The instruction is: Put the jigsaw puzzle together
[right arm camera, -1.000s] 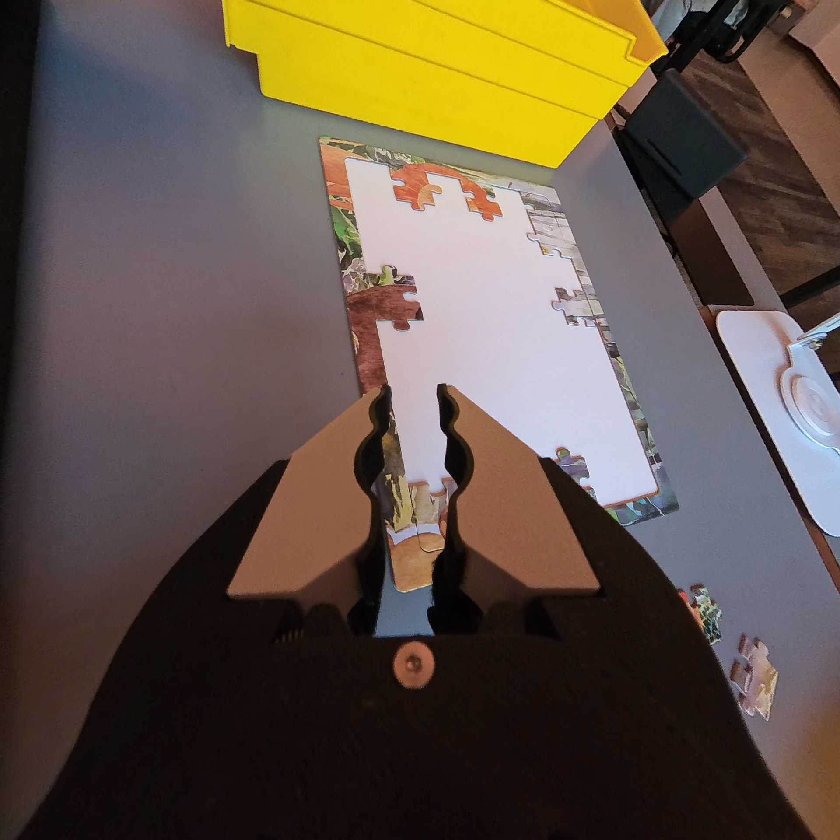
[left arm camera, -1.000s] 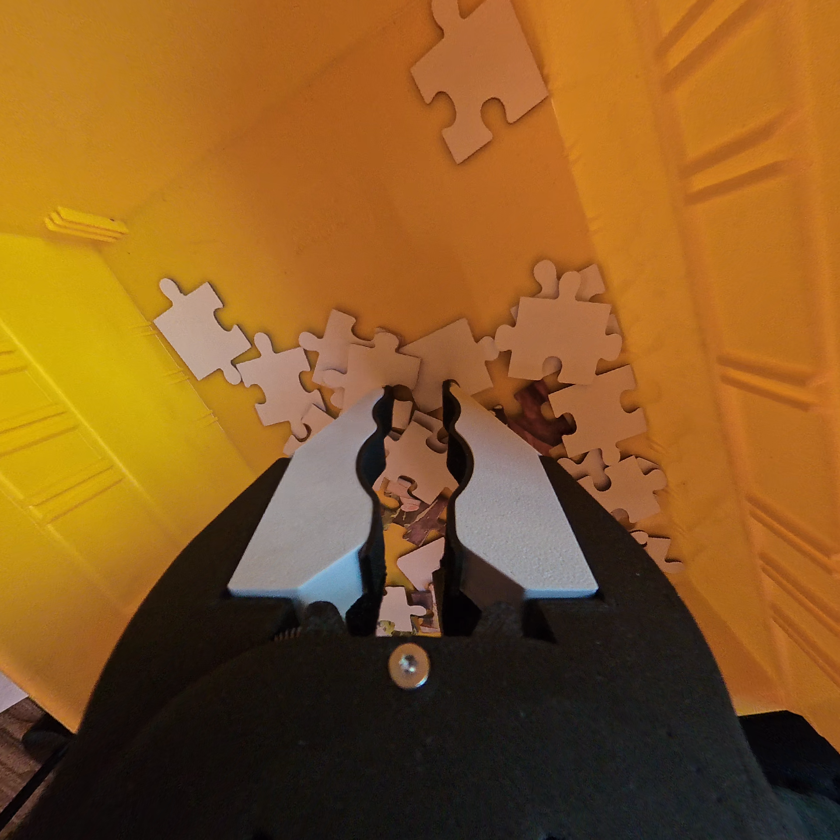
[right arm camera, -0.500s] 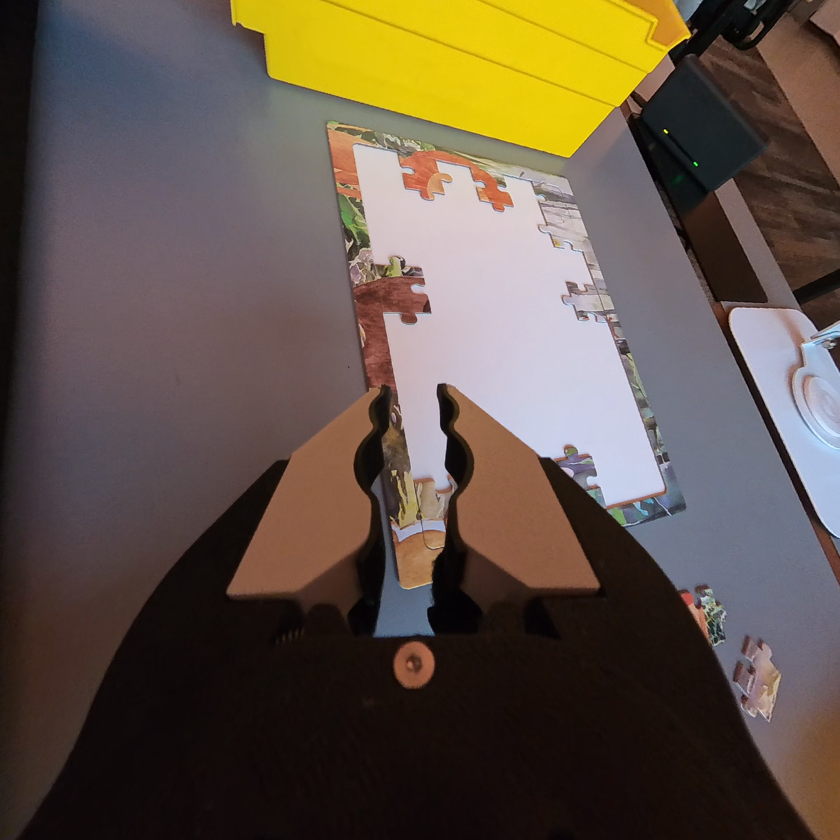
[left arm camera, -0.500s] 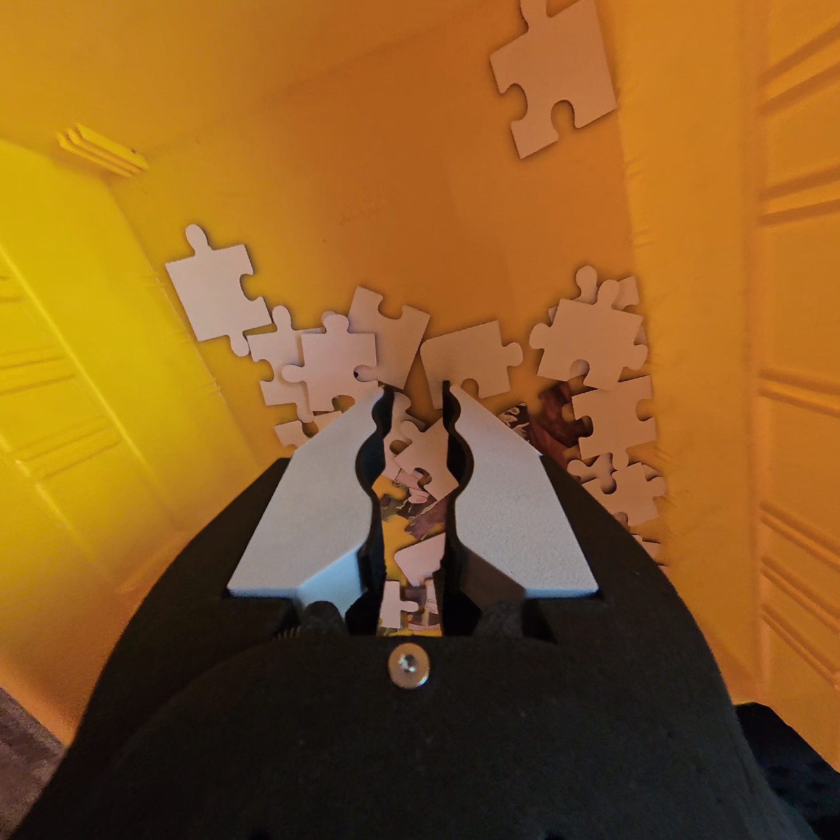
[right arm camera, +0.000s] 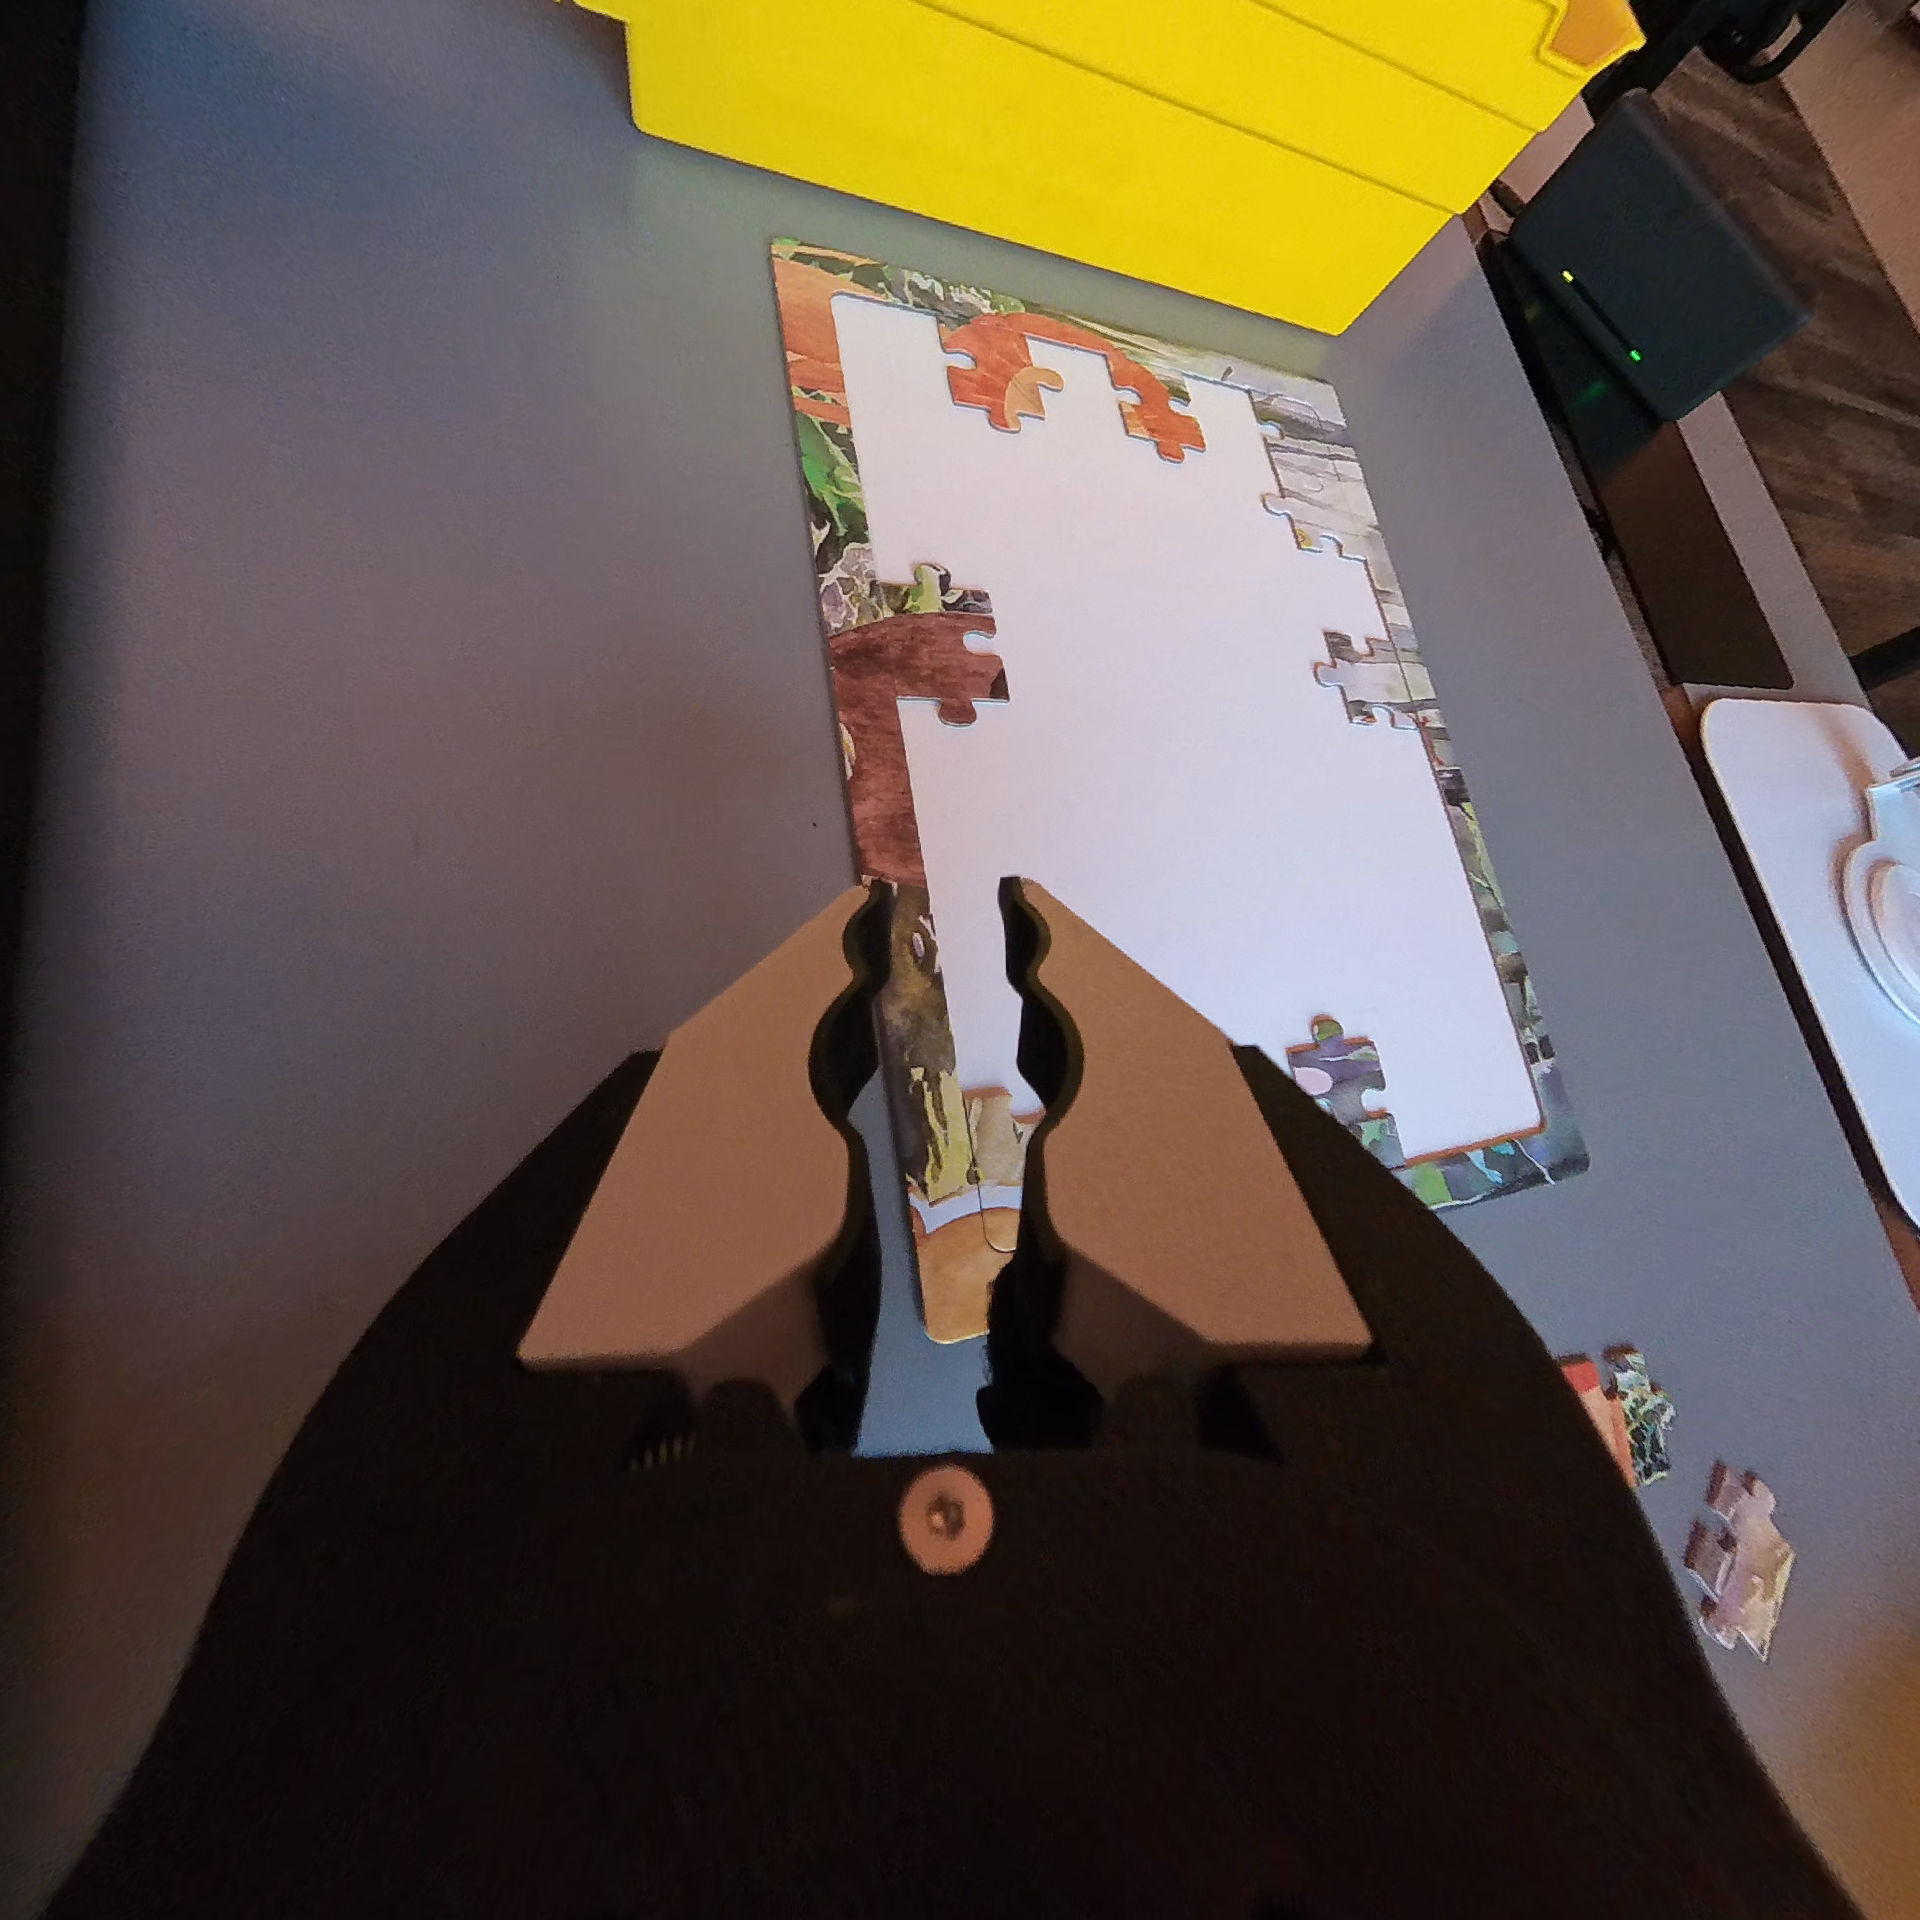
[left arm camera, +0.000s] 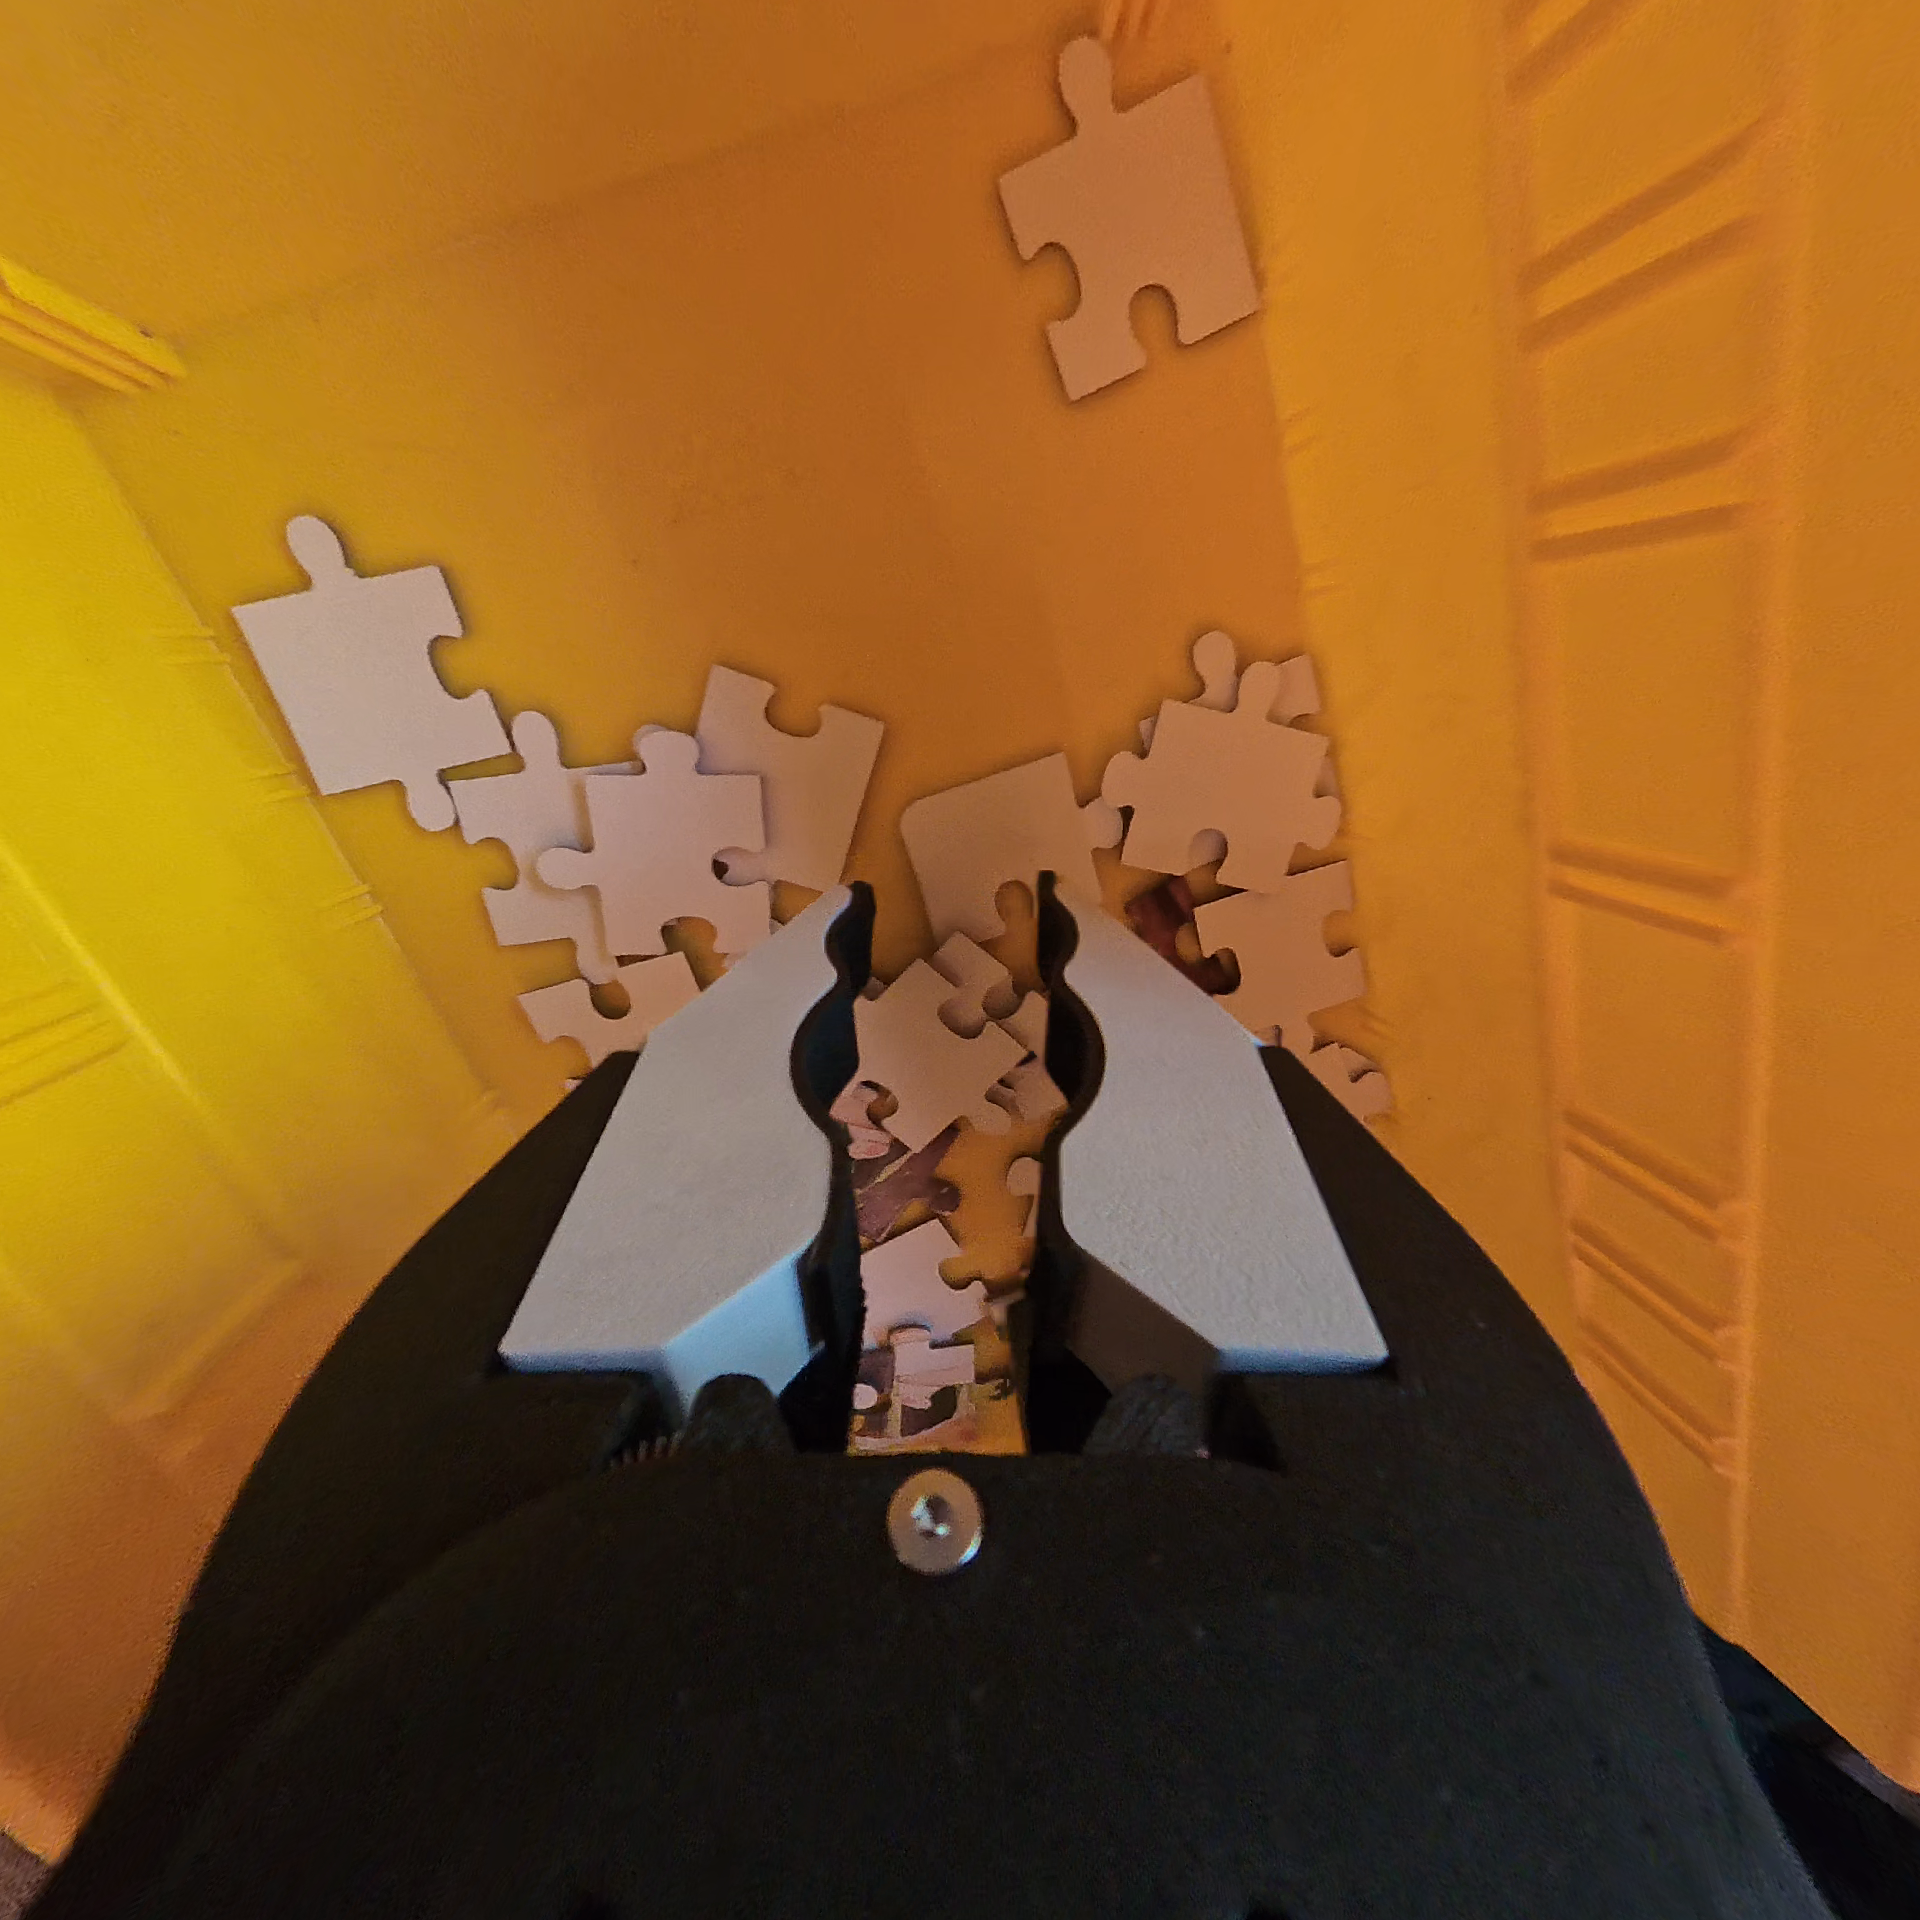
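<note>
1. My left tongs (left arm camera: 951, 902) reach down into the yellow bin (left arm camera: 665, 436); the jaws stand a little apart and hold nothing.
2. A heap of loose puzzle pieces (left arm camera: 675, 862) lies on the bin floor just past and under my fingertips, most of them blank side up, a few showing brown or yellow print.
3. One blank piece (left arm camera: 1132, 223) lies alone farther up the floor, well apart from the heap; another blank piece (left arm camera: 369, 681) sits at the heap's left edge, near the wall.
4. My right tongs (right arm camera: 940, 896) hang over the grey table (right arm camera: 416, 623), jaws a little apart and empty.
5. Below them lies the puzzle tray (right arm camera: 1143, 675): its white middle is mostly bare, and joined pieces stand only along the printed border, among them an orange cluster (right arm camera: 1049, 379) at the far edge.
6. Two loose printed pieces (right arm camera: 1745, 1558) lie on the table to the right, near each other.
7. The same bin (right arm camera: 1039, 125) stands just beyond the tray.
8. I can read no writing or brand anywhere.
</note>
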Available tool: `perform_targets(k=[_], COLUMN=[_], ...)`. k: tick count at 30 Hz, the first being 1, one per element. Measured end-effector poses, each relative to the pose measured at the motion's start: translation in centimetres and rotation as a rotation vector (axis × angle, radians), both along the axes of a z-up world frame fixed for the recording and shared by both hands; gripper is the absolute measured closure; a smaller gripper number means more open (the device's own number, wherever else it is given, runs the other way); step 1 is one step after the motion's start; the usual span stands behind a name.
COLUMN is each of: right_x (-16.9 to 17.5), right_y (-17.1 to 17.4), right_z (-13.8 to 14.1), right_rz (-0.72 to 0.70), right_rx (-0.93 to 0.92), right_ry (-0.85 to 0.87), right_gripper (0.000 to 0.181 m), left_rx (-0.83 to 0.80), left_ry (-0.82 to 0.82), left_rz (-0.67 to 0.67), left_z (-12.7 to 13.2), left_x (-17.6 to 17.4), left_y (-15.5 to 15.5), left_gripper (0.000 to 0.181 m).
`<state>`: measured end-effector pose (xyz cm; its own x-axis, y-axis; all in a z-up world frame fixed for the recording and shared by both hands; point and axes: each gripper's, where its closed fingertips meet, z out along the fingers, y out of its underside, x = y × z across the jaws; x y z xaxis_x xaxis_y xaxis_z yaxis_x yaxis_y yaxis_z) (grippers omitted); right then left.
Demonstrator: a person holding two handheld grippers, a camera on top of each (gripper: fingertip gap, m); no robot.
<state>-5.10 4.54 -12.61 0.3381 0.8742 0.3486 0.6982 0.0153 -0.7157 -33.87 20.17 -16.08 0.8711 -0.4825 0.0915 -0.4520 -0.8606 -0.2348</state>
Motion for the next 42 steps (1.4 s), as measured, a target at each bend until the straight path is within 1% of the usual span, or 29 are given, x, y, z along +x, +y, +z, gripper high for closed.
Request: perform_targets(k=[1, 2, 11, 18, 22, 25, 31, 32, 34, 42], right_x=[0.0, 0.0, 0.0, 0.0, -0.1, -0.1, -0.1, -0.1, -0.1, -0.2], right_y=[0.0, -0.1, -0.2, -0.3, -0.4, -0.4, -0.5, -0.5, -0.5, -0.7], right_z=[-0.1, -0.1, -0.6, -0.7, -0.8, -0.9, -1.1, -1.1, -1.1, -1.3], right_rz=[0.001, 0.002, 0.010, 0.011, 0.013, 0.016, 0.015, 0.015, 0.015, 0.018], right_rx=[-0.004, -0.008, -0.021, -0.023, -0.025, -0.025, -0.027, -0.027, -0.028, -0.029], right_ry=[-0.001, -0.001, -0.019, -0.027, -0.032, -0.038, -0.043, -0.043, -0.044, -0.052], right_gripper=[0.160, 0.160, 0.160, 0.160, 0.160, 0.160, 0.160, 0.160, 0.160, 0.160], left_rx=[-0.010, -0.016, 0.012, 0.024, 0.011, -0.003, 0.002, 0.004, 0.007, -0.029], left_ry=[0.005, 0.013, 0.062, 0.118, 0.091, 0.057, 0.109, 0.110, 0.103, 0.053], left_rz=[0.000, -0.005, -0.032, -0.100, -0.081, -0.067, -0.095, -0.100, -0.104, -0.049], left_z=[-0.2, -0.3, -0.5, -0.5, -0.5, -0.4, -0.5, -0.5, -0.5, -0.4], left_x=[-0.1, -0.2, -0.7, -0.3, 0.0, 0.3, 0.3, 0.3, 0.5, 0.4], left_y=[-0.1, -0.3, 0.1, 0.0, -0.1, -0.3, -0.2, -0.1, 0.0, 0.2], left_gripper=[0.146, 0.144, 0.154, 0.157, 0.161, 0.153, 0.155, 0.156, 0.168, 0.169])
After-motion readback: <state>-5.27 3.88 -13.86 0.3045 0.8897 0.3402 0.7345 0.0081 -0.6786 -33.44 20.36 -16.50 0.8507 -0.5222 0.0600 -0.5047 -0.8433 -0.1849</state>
